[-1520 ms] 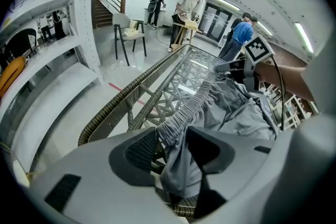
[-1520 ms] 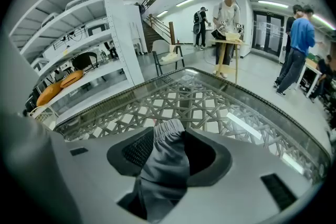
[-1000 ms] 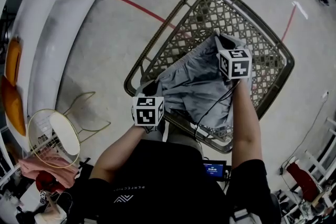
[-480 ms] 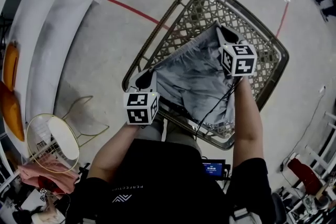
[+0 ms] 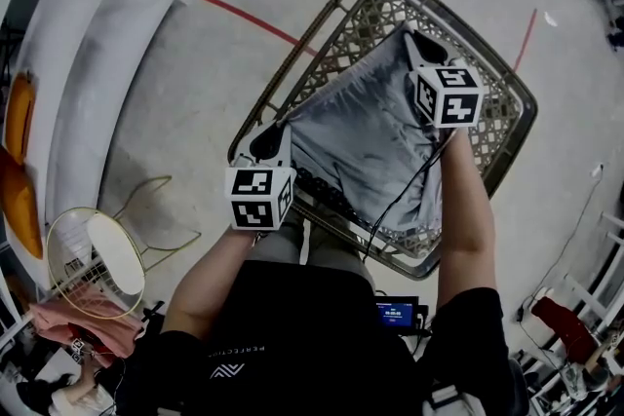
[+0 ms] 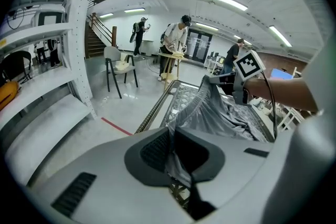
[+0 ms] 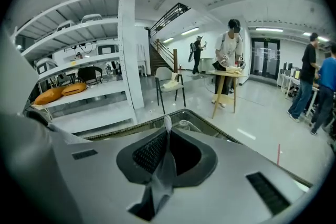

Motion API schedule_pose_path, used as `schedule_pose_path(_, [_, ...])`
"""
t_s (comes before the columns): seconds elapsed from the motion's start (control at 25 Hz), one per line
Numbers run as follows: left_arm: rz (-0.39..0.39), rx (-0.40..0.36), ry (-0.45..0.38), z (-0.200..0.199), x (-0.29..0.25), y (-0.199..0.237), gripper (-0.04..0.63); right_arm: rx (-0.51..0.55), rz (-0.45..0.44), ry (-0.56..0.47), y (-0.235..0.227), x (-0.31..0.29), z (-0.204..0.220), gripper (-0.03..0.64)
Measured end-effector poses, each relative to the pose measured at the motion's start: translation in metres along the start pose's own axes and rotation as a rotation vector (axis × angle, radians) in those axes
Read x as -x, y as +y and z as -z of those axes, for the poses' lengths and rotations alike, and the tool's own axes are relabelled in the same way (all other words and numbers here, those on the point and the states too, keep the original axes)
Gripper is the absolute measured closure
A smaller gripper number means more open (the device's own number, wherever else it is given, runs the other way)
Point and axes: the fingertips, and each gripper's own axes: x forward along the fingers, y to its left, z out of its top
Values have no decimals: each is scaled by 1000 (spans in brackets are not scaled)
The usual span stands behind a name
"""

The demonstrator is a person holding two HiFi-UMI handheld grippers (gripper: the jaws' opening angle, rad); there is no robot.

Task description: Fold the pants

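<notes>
Grey pants [image 5: 366,146] hang stretched over a lattice-topped metal table [image 5: 292,83]. My left gripper [image 5: 271,139] is shut on one corner of the waistband at the table's near left rim. My right gripper [image 5: 421,49] is shut on the other corner, farther back and to the right. In the left gripper view the cloth [image 6: 220,113] runs taut from my left gripper [image 6: 170,136] across to the right gripper [image 6: 220,78]. The right gripper view shows a thin fold of grey cloth [image 7: 167,168] pinched in my right gripper [image 7: 167,131].
White shelving [image 5: 88,63] with orange cushions [image 5: 19,112] lines the left side. A round wire side table [image 5: 93,258] with pink cloth stands at the lower left. A red floor line [image 5: 258,19] runs behind the table. People and a chair [image 6: 118,68] stand farther off.
Both grippers have risen and drawn apart with the waistband. The pants, bunched a second ago, now hang spread and taut between them.
</notes>
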Motion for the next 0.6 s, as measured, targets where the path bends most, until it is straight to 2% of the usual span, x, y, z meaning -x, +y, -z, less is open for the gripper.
schedule_pose_path(0.36, [-19,-26,-17,-23,-8,15,561,40,-18,-19,1,-30,-26,569])
schedule_pose_path(0.6, [-56,-15,-23,-25,-12,36,561,19,-61,-37,13,-54,-37,569])
